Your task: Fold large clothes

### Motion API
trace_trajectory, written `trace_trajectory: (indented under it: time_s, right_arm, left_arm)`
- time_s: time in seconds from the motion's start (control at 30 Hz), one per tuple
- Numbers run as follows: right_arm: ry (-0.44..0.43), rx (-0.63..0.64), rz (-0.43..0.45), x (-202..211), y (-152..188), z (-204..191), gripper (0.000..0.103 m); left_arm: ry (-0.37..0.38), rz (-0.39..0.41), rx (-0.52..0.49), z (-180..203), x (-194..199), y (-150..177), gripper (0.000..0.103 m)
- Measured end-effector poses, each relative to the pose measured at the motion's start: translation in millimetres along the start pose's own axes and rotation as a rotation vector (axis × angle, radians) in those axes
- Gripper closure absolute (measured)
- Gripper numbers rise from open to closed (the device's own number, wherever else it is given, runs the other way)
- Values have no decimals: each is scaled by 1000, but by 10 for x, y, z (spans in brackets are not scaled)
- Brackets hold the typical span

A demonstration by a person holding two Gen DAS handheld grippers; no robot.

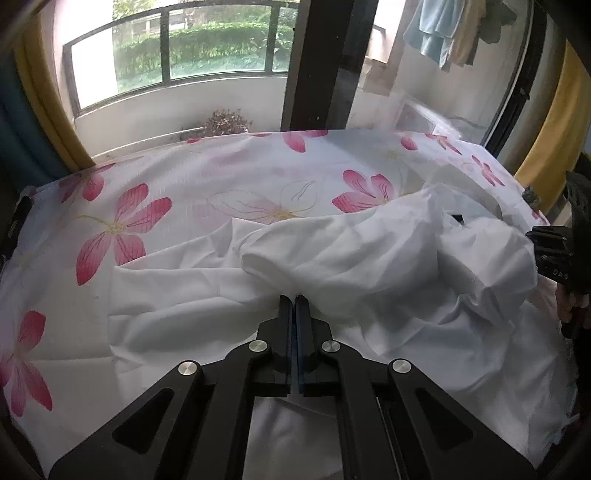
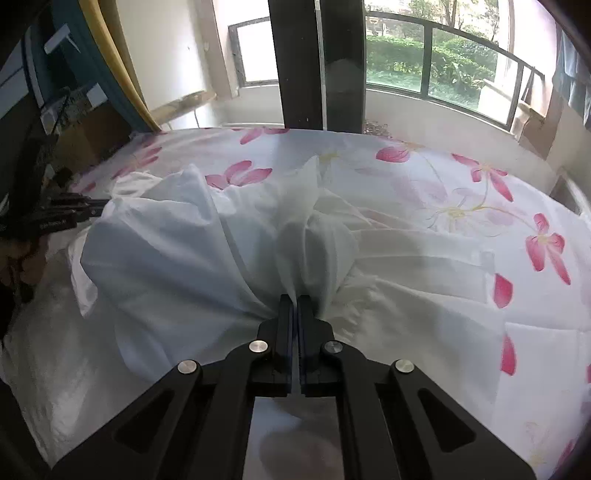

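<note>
A large white garment (image 1: 362, 251) lies crumpled on a bed with a pink flower sheet (image 1: 122, 221). My left gripper (image 1: 295, 300) is shut on a fold of the white garment and holds it a little above the bed. My right gripper (image 2: 295, 300) is shut on a bunched part of the same garment (image 2: 192, 251), which rises in ridges from its tips. The right gripper also shows in the left wrist view (image 1: 554, 251) at the right edge. The left gripper shows in the right wrist view (image 2: 70, 214) at the left edge.
The flower sheet (image 2: 461, 206) covers the whole bed. Beyond the bed's far edge stand a dark pillar (image 1: 321, 62), a window with railings (image 1: 177, 51) and a small potted plant (image 1: 227, 122). Yellow and teal curtains (image 1: 37, 96) hang at the left. Clothes (image 1: 454, 29) hang at upper right.
</note>
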State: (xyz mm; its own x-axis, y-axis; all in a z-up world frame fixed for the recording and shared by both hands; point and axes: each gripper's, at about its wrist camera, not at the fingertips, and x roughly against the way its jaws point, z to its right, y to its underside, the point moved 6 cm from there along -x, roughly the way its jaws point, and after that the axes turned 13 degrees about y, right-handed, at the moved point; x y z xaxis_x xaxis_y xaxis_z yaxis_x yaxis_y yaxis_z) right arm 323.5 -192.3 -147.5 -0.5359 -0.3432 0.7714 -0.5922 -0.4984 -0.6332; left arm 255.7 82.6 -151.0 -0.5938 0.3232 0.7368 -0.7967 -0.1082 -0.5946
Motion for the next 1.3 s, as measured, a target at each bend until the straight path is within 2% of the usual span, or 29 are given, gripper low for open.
trace_trajectory:
  time_s: [0.1, 0.2, 0.23, 0.3, 0.4, 0.43, 0.57, 0.67, 0.77, 0.83, 1.03, 1.13, 1.3]
  right_arm:
    - [44, 20, 0, 119, -82, 41, 100]
    - [122, 78, 55, 306, -235, 16, 97]
    - [123, 87, 75, 358, -297, -20, 95]
    - [90, 113, 129, 486, -450, -175, 89]
    - [3, 158, 180, 546, -600, -489, 66]
    - [-50, 174, 184, 525, -626, -635, 63]
    - [-154, 252, 156, 351, -525, -1010, 63]
    - [-111, 312, 116, 172, -340, -1098, 64]
    - [-72, 321, 61, -6, -188, -1043, 64]
    - [-85, 293, 53, -34, -143, -980, 64]
    - [-45, 255, 43, 20, -123, -882, 64]
    - [-7, 243, 58, 153, -113, -837, 63]
    - [65, 217, 78, 385, -93, -738, 63]
  left_arm:
    - [-7, 29, -1, 37, 159, 22, 96]
    - [-20, 62, 1, 80, 357, 65, 79]
    - [-19, 72, 2, 101, 408, 77, 77]
    - [-15, 84, 0, 152, 486, 107, 77]
    - [4, 73, 0, 203, 478, 171, 77]
    - [3, 59, 3, 213, 437, 199, 77]
    - [-30, 10, 16, 159, 281, 320, 77]
    - [-48, 6, 23, 99, 251, 348, 77]
    - [-65, 9, 26, 44, 253, 355, 77]
    - [-76, 11, 31, 20, 258, 366, 77]
    - [-63, 38, 70, -23, 397, 408, 74]
    - [-69, 68, 58, 24, 538, 437, 69]
    - [-76, 111, 39, 113, 771, 532, 68]
